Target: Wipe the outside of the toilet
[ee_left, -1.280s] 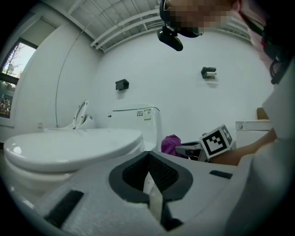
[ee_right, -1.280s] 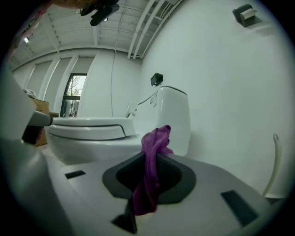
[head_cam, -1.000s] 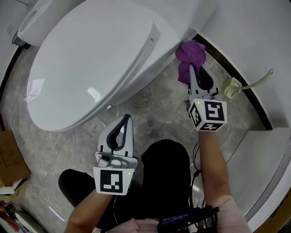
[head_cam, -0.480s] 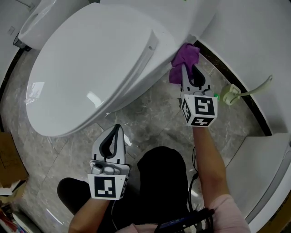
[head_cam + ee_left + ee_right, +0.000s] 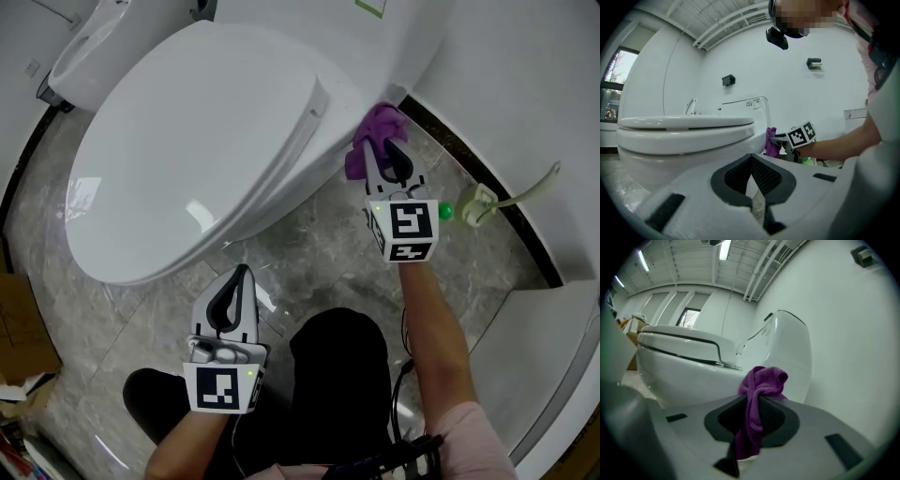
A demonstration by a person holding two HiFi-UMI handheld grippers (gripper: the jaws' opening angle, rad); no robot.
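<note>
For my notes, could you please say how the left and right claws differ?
The right claw is shut on a purple cloth; the left claw is shut on nothing. The right claw is at the toilet's side; the left claw hangs over the floor. Both carry marker cubes.

1. The toilet [image 5: 206, 141] runs past the head view's top edge, cutting off its tank.
2. The cloth [image 5: 377, 122] is partly hidden behind the right gripper [image 5: 386, 148].
3. A box [image 5: 23, 328] is cut by the left edge.
4. A green thing [image 5: 446, 212] is too small to tell.
</note>
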